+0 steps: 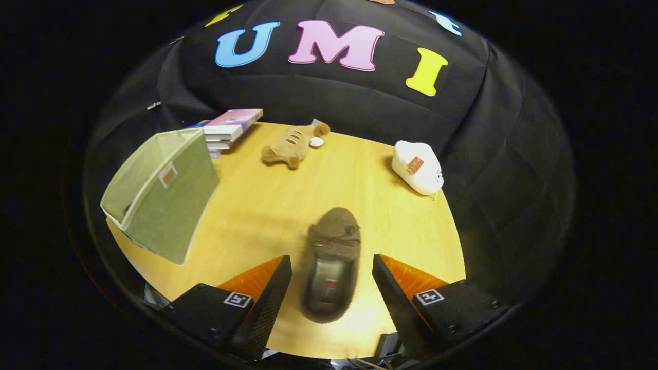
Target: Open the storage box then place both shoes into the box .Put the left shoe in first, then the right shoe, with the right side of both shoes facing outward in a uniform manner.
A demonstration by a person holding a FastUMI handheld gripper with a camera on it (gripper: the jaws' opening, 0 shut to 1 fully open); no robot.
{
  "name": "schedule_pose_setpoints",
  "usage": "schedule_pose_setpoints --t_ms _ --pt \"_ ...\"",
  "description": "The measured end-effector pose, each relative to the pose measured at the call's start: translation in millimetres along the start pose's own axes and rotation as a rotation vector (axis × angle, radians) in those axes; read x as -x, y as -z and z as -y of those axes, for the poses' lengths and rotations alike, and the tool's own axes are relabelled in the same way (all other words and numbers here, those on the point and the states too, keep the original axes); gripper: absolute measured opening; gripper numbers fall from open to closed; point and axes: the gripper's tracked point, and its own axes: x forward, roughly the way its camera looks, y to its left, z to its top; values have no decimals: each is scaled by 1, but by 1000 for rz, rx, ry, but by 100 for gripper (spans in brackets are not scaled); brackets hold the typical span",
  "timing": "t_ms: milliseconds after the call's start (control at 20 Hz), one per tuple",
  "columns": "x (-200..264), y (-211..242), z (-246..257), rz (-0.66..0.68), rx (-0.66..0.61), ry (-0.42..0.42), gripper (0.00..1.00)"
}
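In the gripper view, my gripper [331,267] is wide open and holds nothing. A brown shoe [331,264] lies on the wooden table [267,205] between my two fingers, its heel end toward me, touching neither finger. The green storage box [162,192] stands well to the left, open. Beyond it are stacked books [229,131], a plush toy [288,146] and a white pouch [417,168].

A stack of books [226,131], a brown plush toy [290,145] and a white plush [417,167] lie on the wooden table [267,205].
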Motion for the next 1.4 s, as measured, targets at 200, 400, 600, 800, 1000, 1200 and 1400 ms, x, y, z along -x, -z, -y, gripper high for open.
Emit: schedule_pose_setpoints --t_ms 200,400,600,800,1000,1200,1400 --pt "-37 23 17 -56 27 8 97" --pt "-74 33 17 -89 45 5 90" --pt "-102 35 13 -107 19 -7 65" --pt "-106 30 21 -106 -5 27 9" --pt "-85 25 10 -88 -106 13 9" --pt "-49 -7 10 -37 -177 11 9" --pt "-11 -54 -11 20 -201 -26 9"
